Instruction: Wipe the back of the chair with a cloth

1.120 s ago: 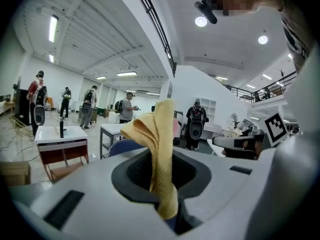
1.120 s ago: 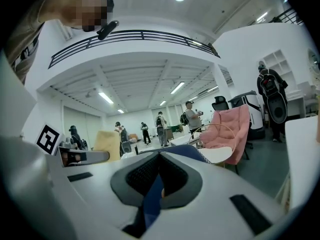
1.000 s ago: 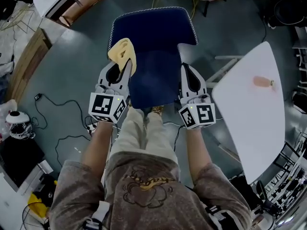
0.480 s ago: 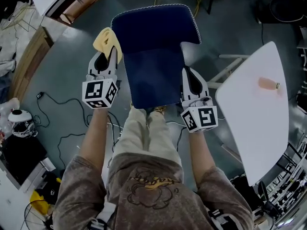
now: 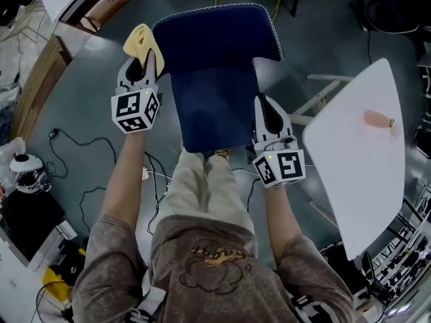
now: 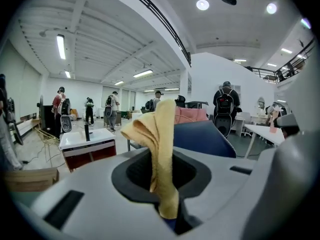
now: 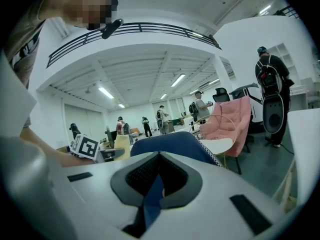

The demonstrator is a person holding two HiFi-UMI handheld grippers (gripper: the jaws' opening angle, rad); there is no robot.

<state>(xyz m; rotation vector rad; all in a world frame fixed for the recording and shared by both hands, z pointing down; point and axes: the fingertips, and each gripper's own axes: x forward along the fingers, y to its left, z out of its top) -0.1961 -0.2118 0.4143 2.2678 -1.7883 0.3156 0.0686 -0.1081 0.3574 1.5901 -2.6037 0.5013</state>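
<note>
White table right; small pink object on top.

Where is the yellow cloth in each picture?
Head view: upper left, cloth sticking out of the left gripper, beside the chair.
Left gripper view: centre, pinched between the jaws.
Right gripper view: small yellow patch left of centre.
Shared landmark: the blue chair.

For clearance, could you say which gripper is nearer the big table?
Right: the right gripper is beside the table; the left gripper, holding the cloth, is across the chair.
</note>
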